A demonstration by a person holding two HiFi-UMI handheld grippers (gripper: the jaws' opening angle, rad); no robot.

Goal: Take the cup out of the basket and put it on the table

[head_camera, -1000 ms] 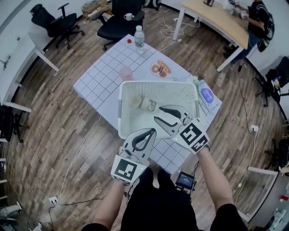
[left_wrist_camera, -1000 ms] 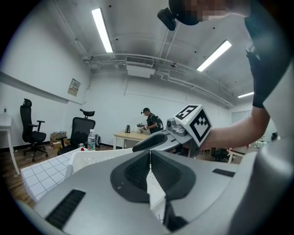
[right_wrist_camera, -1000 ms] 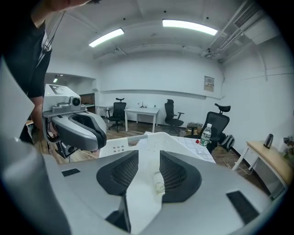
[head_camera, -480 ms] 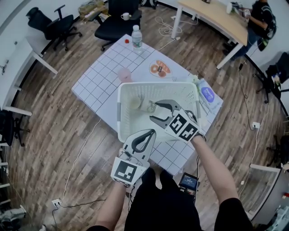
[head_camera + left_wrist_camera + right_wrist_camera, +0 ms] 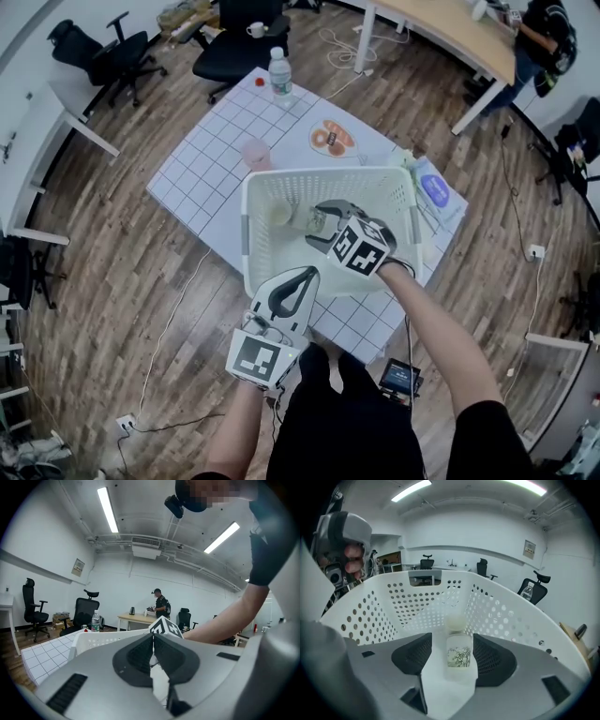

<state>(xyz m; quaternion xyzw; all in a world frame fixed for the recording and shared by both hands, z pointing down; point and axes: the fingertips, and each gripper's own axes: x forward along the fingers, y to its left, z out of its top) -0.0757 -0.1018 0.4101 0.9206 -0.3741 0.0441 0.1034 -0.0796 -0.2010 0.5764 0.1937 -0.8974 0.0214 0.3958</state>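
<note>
A white perforated basket [image 5: 248, 225] stands on the grid-patterned table [image 5: 202, 164]. On the basket's floor lies a pale cup with a bamboo print [image 5: 307, 218]. My right gripper [image 5: 317, 225] reaches down into the basket. Its jaws have just been opening, and they stand open on either side of the cup [image 5: 458, 656] with a gap at each pad. A pale round thing [image 5: 454, 620] lies just beyond the cup. My left gripper [image 5: 305, 275] hangs shut and empty at the basket's near rim [image 5: 101, 639], its jaws meeting in the left gripper view [image 5: 153, 641].
On the table beyond the basket stand a pink cup [image 5: 257, 153], a water bottle [image 5: 277, 75] and a plate of food [image 5: 332, 139]. A blue packet [image 5: 431, 190] lies right of the basket. Office chairs and a desk with a person ring the room.
My right gripper has dropped into the basket toward the cup and its jaws have spread wider. The left gripper has stayed in place.
</note>
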